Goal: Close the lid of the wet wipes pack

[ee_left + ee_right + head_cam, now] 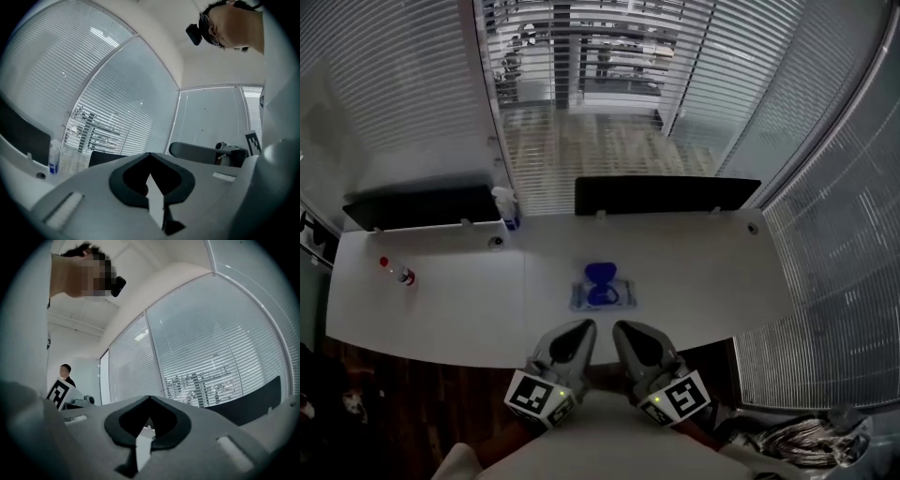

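The wet wipes pack point(602, 292) lies flat in the middle of the white table point(703, 272). Its round blue lid point(600, 273) is flipped open toward the far side. My left gripper point(583, 328) and right gripper point(622, 328) are side by side at the table's near edge, short of the pack and pointing toward it. Both are shut with nothing between their jaws. In the left gripper view the left gripper point(150, 155) points level toward the blinds, and in the right gripper view the right gripper point(149, 399) does the same. The pack is hidden in both gripper views.
A spray bottle point(507, 207) stands at the back of the table, also in the left gripper view as the bottle point(54, 158). A small red-capped bottle point(399, 274) lies at the left. Two black screens point(666, 195) line the far edge. A person point(66, 373) stands behind.
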Tool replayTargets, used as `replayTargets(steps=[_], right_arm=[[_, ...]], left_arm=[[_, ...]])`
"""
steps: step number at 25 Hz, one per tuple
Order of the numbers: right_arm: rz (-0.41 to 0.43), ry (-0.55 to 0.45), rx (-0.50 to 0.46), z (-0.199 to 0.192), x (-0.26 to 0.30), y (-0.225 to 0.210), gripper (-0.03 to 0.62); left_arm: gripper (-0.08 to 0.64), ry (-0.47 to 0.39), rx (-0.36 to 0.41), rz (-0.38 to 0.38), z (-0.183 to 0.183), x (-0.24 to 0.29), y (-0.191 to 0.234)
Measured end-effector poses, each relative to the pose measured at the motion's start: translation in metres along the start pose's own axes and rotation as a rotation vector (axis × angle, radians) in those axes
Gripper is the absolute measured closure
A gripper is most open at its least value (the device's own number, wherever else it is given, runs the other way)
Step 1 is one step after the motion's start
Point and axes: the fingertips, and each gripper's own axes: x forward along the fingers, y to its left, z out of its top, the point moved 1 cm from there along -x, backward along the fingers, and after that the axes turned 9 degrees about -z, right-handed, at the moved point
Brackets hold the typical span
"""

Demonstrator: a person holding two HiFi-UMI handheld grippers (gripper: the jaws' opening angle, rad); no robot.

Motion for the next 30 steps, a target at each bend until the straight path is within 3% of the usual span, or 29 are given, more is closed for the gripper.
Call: replayTargets(steps=[7,21,27,30], right_arm=[[-0.029,-0.008,-0.006,-0.007,0.032,-0.021,0.592],[0.002,0.000,-0.034,0.000,0.048,-0.055,0.592],[0.011,0.020,-0.025,-0.005,0.056,-0.061,0.592],[0.024,0.065,-0.005,-0.023,0.059,-0.065,0.592]], left_arm=[[0.557,0.022,-0.007,0.000,-0.005,0.020,0.034],[0.557,0.004,0.014,0.040,0.003,0.052,0.045],[0.558,0.051,0.062,0.027,-0.003,0.061,0.053],[0.558,0.091,0.042,0.029,-0.025,0.061,0.061]])
